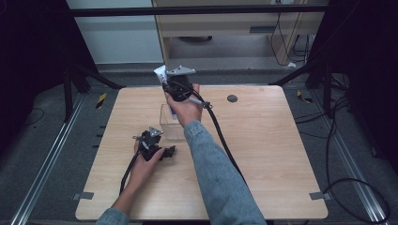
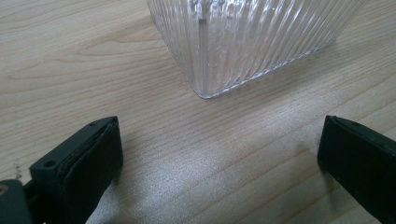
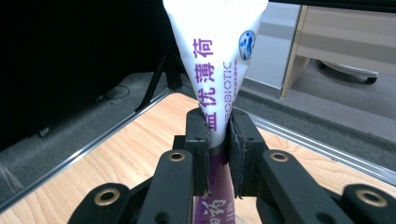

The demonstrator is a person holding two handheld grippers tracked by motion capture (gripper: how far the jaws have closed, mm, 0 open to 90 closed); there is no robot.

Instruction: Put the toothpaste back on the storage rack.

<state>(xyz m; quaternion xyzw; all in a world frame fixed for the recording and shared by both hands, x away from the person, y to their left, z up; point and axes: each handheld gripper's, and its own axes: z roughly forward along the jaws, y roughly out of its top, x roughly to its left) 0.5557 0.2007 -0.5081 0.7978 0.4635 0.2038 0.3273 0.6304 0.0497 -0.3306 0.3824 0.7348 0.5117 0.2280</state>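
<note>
On the left, the left gripper [image 1: 165, 152] rests low on the wooden table [image 1: 263, 154]. Its jaws stand wide apart with nothing between them, and they point at the clear box [image 2: 243, 42] just ahead. The box has ribbed see-through walls and stands upright near the middle of the table.

On the right, the right gripper [image 3: 218, 140] squeezes a white and purple tube [image 3: 215, 51] tight in its jaws. The tube is up in the air above the box, its flat wide end on top.

I think the pick-up is done. Putting the tube down into the box is not yet done.
</note>
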